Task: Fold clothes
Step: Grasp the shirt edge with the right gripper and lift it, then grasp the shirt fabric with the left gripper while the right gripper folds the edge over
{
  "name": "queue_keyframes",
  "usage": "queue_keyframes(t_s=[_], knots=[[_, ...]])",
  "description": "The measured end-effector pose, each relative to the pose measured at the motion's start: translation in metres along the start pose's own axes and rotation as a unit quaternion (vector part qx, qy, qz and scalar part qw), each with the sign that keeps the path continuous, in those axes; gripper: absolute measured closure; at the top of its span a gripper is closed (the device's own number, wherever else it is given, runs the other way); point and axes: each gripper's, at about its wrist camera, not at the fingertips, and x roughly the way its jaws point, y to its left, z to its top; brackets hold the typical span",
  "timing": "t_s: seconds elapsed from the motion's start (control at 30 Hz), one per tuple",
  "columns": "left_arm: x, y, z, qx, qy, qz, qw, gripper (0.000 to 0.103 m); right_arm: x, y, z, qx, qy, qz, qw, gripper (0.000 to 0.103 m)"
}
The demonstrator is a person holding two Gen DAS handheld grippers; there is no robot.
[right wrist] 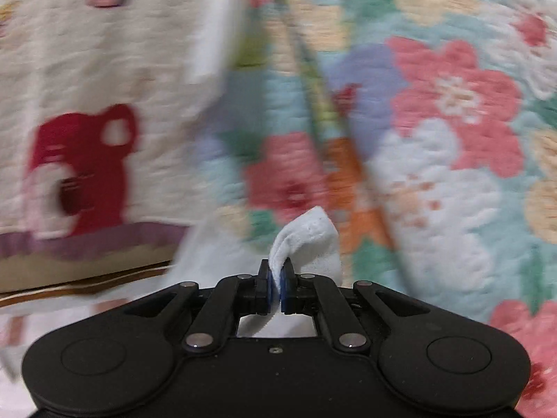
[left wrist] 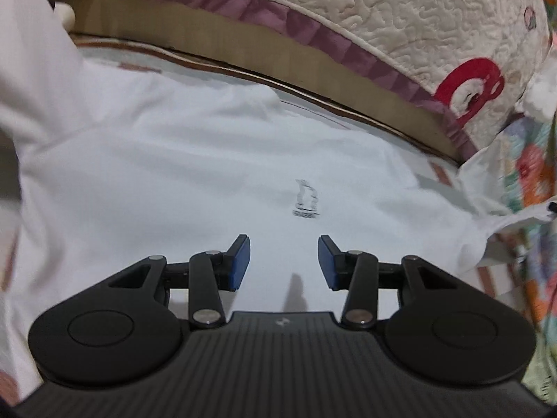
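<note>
white tee w/ small unreadable black logo; left gripper apart, empty; right gripper pinching tee fold.

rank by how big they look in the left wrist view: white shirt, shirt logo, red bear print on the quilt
1. white shirt
2. red bear print
3. shirt logo
The print lies farther off, so true sizes stay unsure.

surface: tabletop, pale with brown stripes | on it: white shirt spread flat beneath and ahead of my left jaws | print: small dark logo just beyond those jaws
</note>
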Motion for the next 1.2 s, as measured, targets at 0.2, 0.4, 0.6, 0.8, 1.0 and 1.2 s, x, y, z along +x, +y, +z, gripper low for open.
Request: queue_keyframes(t_s=[0.2, 0.4, 0.6, 0.8, 1.0, 1.2], knots=[[0.003, 0.005, 0.022, 0.052, 0.014, 0.01, 0.9985, 0.06, 0.038, 0.011, -0.023, -0.075, 0.093, -0.045, 0.992, 0.094], [0.01, 0.015, 0.062, 0.108, 0.008, 0.024, 0.9939, 0.057, 0.02, 0.044, -0.021, -0.086, 0.119, -0.021, 0.989, 0.068], [0.035, 0.002, 0.107, 0.251, 0.008, 0.04, 0.9671, 0.052, -0.018, 0.161, 0.018, -0.191, 0.183, 0.255, 0.93, 0.068], [0.07, 0.019, 0.148, 0.244, 0.018, 0.023, 0.9694, 0.051, -0.055, 0.325, 0.017, -0.376, 0.255, 0.313, 0.834, 0.065], [0.11, 0.042, 0.161, 0.193, 0.048, 0.011, 0.9799, 0.051, -0.03, 0.39, -0.021, -0.377, 0.279, 0.306, 0.828, 0.064], [0.14, 0.038, 0.157, 0.203, 0.072, -0.007, 0.9765, 0.038, -0.027, 0.393, -0.044, -0.375, 0.277, 0.303, 0.831, 0.039]])
